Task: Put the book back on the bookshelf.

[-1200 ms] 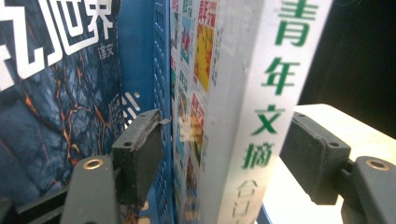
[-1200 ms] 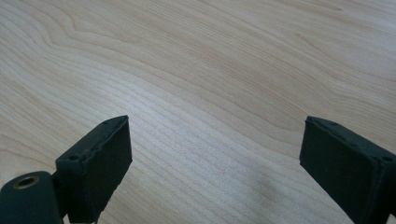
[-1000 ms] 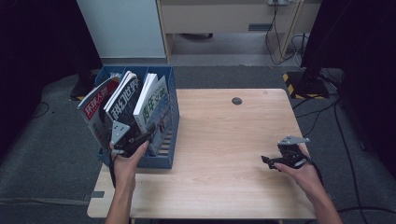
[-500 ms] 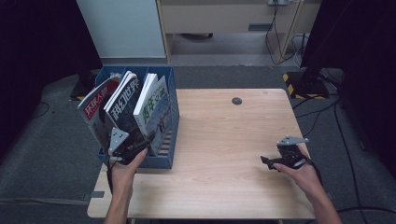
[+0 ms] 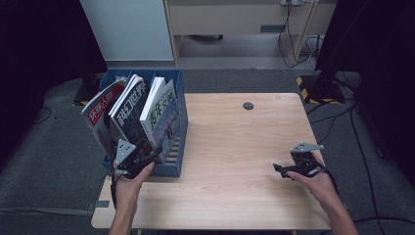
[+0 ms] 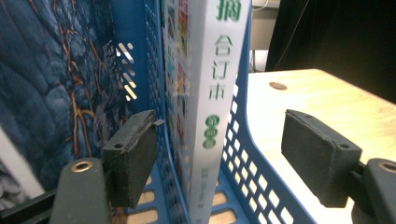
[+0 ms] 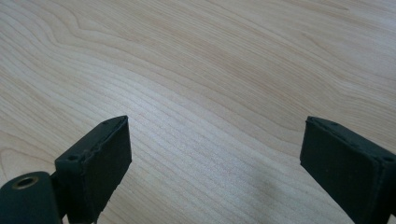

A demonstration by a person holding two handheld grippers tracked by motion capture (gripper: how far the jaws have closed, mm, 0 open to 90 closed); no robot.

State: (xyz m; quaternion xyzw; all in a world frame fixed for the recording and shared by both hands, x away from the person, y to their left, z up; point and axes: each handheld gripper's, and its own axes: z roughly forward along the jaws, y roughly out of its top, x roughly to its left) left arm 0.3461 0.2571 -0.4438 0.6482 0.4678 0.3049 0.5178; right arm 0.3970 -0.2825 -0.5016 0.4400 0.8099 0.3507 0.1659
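A blue mesh file rack stands at the table's left edge and holds three upright books: a red-titled magazine, a dark-covered one and a white one with green lettering. My left gripper is at the rack's near end. In the left gripper view its jaws stand open on either side of the white book's spine and the rack's right wall, and the right pad is clearly apart from the wall. My right gripper rests low at the table's right, open over bare wood.
The wooden table has a round cable hole near its far edge. Beyond it are a pale cabinet and floor cables. A dark blue patterned cover is left of the left jaw.
The left gripper has shifted a little lower and toward the person at the rack's near end. The right gripper has stayed put.
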